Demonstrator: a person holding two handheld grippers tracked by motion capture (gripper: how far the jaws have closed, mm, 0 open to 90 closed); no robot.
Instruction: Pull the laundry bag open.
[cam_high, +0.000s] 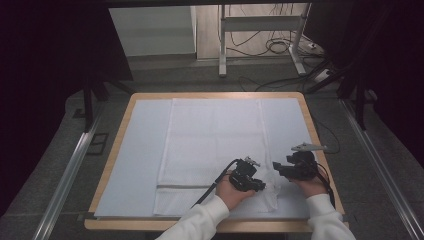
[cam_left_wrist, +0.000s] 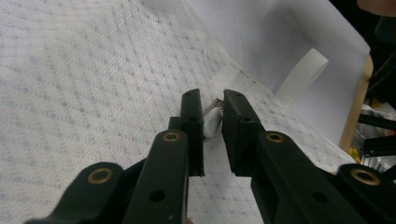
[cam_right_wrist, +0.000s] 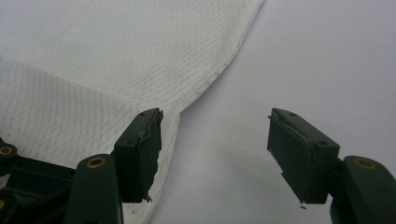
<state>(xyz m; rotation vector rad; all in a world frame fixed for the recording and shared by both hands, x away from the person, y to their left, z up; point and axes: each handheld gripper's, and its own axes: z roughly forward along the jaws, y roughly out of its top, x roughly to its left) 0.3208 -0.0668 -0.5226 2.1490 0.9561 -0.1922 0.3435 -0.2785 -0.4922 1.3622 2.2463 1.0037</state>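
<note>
Inspecting grip: I see the left gripper (cam_left_wrist: 212, 122) pinched narrow on a raised fold of the towel (cam_high: 215, 145).
Right gripper (cam_right_wrist: 215, 149): jaws wide, nothing held.
Towel position: centre of table (cam_high: 117, 150), long axis near-to-far.
Key relation: towel's near right edge lies just left of right gripper.

White mesh cloth (cam_high: 210, 145), flat on table (near corner bunched)

The white woven cloth bag (cam_high: 215, 145) looks matt, with a fine dimpled mesh texture and stitched hems. Under it, the pale smooth sheet (cam_high: 142, 150) is matt; around that runs the light wooden table edge (cam_high: 117, 145), satin-smooth.
</note>
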